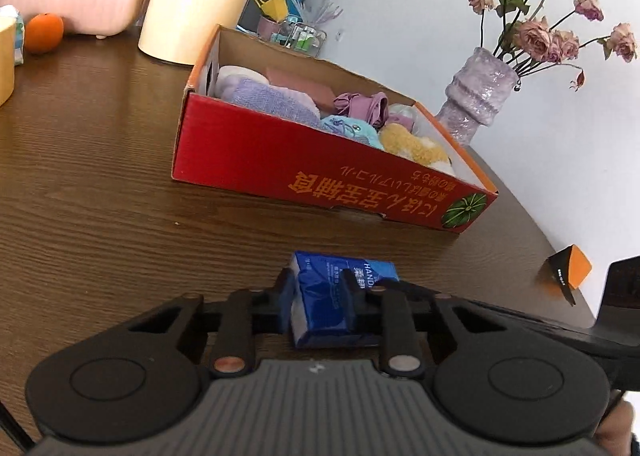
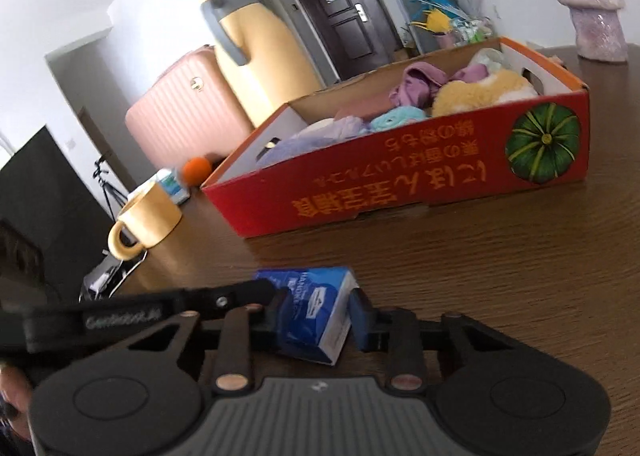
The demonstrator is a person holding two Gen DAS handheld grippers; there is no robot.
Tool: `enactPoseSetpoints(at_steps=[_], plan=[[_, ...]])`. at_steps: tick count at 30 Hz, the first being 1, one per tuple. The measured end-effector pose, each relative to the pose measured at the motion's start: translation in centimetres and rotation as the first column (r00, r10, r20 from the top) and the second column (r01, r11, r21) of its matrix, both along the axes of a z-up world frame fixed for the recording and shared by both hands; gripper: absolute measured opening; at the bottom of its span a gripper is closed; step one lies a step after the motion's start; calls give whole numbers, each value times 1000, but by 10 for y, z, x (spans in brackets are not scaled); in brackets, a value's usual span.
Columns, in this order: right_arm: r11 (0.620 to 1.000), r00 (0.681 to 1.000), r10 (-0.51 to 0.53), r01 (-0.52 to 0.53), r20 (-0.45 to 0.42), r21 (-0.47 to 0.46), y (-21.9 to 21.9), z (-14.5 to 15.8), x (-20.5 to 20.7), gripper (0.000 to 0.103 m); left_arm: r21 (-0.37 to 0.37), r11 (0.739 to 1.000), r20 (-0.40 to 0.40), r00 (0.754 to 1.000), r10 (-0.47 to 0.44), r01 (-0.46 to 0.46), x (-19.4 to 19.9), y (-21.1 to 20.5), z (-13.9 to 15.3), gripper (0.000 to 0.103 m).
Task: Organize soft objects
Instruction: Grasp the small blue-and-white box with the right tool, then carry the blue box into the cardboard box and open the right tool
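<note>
A blue tissue pack (image 1: 336, 296) lies on the brown table, and both grippers are shut on it. My left gripper (image 1: 320, 298) squeezes it from its side. My right gripper (image 2: 320, 308) holds the same pack (image 2: 316, 312), which looks tilted in that view. The left gripper's arm crosses the right wrist view at the left (image 2: 120, 316). A red cardboard box (image 1: 304, 160) stands behind the pack; it also shows in the right wrist view (image 2: 400, 180). It holds a purple towel (image 1: 272, 100), pink cloth (image 1: 360, 104), a teal soft item (image 1: 352, 128) and a yellow plush (image 1: 412, 144).
A purple vase with dried roses (image 1: 476, 96) stands behind the box to the right. A yellow jug (image 2: 264, 56), an orange (image 2: 196, 170), a yellow mug (image 2: 148, 220) and a pink suitcase (image 2: 184, 116) are to the left. An orange-black tag (image 1: 570, 268) lies at the table's right edge.
</note>
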State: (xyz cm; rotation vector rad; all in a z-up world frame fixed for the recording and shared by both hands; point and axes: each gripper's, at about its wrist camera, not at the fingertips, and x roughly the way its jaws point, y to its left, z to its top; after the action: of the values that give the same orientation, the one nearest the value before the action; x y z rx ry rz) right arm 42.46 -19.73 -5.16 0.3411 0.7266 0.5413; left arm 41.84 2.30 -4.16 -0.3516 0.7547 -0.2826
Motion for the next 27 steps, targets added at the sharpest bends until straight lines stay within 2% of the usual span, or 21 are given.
enactPoseSetpoints(at_steps=[4,8,13,19,22,24,27], plan=[[1000,1000,6,-7,23,18,-5,-6,1,21,-17,1000,3,1000,-3,3,0,4,-1,17],[1000,999,12,-11,51,-19,-1,-4,-1,20,9,1000,24,1000,-4,4,-2,0,-1,17],[1000,999,5,-5,44,-1,-5,-4,0,20,-29,1000,14,1000,6,-6,0,4,-2,17],[1000,997,-11,13,79,-26,-3,3,-6,18,-9,1000,56,998,5,-5,-3,-1,-1,17],[1000,994,-21,21,108,10,-11,17,-28,18,-23,1000,81,996,23,-22,-15,-2,11,17],[999,990,-32,31,141,12,-18,29,-52,18,-31,999,134,991,20,-16,-38,-8,25,17],[998,981,-61,58,182,20,-32,46,-92,17,-35,999,161,987,14,-8,-70,-21,39,17]])
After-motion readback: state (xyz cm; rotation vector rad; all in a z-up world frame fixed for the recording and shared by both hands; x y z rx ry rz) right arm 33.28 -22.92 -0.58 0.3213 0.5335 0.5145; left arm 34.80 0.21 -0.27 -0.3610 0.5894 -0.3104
